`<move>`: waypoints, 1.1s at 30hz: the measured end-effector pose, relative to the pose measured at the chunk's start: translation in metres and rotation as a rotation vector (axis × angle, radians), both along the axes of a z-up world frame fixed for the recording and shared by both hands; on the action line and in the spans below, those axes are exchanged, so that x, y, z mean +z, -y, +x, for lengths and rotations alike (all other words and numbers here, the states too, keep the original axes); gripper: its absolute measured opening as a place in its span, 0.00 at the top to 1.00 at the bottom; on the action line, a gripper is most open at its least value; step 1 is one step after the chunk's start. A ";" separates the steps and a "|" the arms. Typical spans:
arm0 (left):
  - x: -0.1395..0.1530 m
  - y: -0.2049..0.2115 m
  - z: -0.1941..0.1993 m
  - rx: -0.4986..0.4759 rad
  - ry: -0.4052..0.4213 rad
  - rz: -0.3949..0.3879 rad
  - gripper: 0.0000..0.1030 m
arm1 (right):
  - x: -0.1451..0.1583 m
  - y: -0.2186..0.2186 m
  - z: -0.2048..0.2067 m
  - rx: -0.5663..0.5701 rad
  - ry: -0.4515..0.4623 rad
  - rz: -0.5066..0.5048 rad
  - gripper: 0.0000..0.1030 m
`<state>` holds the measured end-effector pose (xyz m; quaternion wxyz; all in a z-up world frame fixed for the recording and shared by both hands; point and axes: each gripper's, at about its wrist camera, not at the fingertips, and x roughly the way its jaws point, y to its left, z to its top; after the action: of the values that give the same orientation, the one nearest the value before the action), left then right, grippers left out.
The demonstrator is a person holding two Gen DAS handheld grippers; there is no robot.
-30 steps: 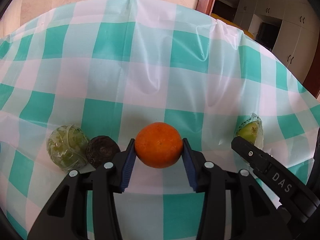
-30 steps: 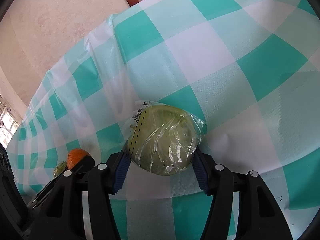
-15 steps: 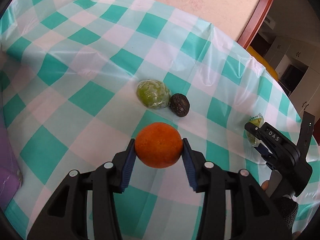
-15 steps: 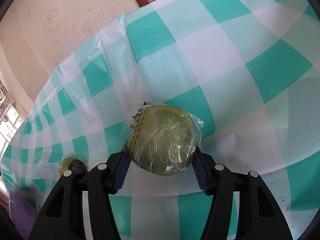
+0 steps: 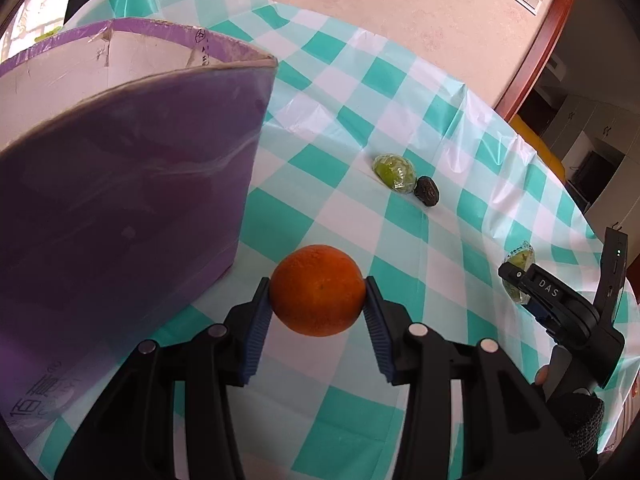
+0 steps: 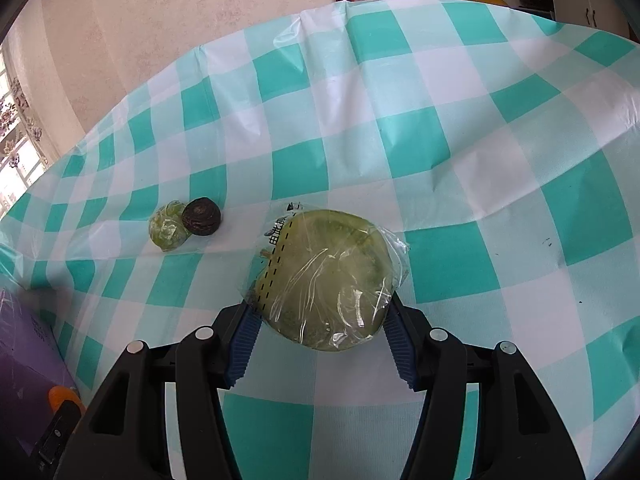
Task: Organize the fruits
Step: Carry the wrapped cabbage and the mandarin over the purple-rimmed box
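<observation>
My left gripper is shut on an orange and holds it above the table, just right of a purple cardboard box. My right gripper is shut on a green fruit wrapped in clear plastic, held above the checked cloth; it shows in the left wrist view too. A second wrapped green fruit and a dark round fruit lie touching on the table; they also show in the right wrist view, the wrapped one left of the dark one.
A teal and white checked plastic cloth covers the table. The box's corner shows at lower left in the right wrist view. A wall and a wooden door frame stand behind the table.
My left gripper carried the orange up, back and to the left, bringing the purple box close. My right gripper lifted the wrapped fruit and turned left; the two lying fruits came into its view.
</observation>
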<state>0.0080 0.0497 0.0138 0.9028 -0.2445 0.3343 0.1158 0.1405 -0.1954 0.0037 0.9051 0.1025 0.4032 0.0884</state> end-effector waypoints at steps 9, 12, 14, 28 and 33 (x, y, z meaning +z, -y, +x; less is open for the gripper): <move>0.004 0.001 -0.039 -0.105 0.031 0.059 0.56 | 0.004 -0.022 -0.074 0.024 0.013 -0.041 0.45; 0.006 0.008 -0.048 -0.148 0.043 0.090 0.56 | 0.002 -0.029 -0.098 0.041 0.001 -0.029 0.45; 0.007 0.011 -0.055 -0.168 0.054 0.101 0.56 | 0.004 -0.033 -0.117 0.071 0.012 -0.027 0.45; 0.021 0.024 -0.090 -0.201 0.180 0.201 0.56 | 0.009 -0.045 -0.184 0.192 0.056 0.042 0.45; 0.035 0.032 -0.119 -0.197 0.250 0.293 0.56 | 0.015 -0.039 -0.191 0.211 0.103 0.108 0.45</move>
<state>-0.1111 0.0178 0.0486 0.9701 -0.0895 0.2214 0.0431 -0.0502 -0.1561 0.0190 0.9035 0.1032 0.3593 0.2097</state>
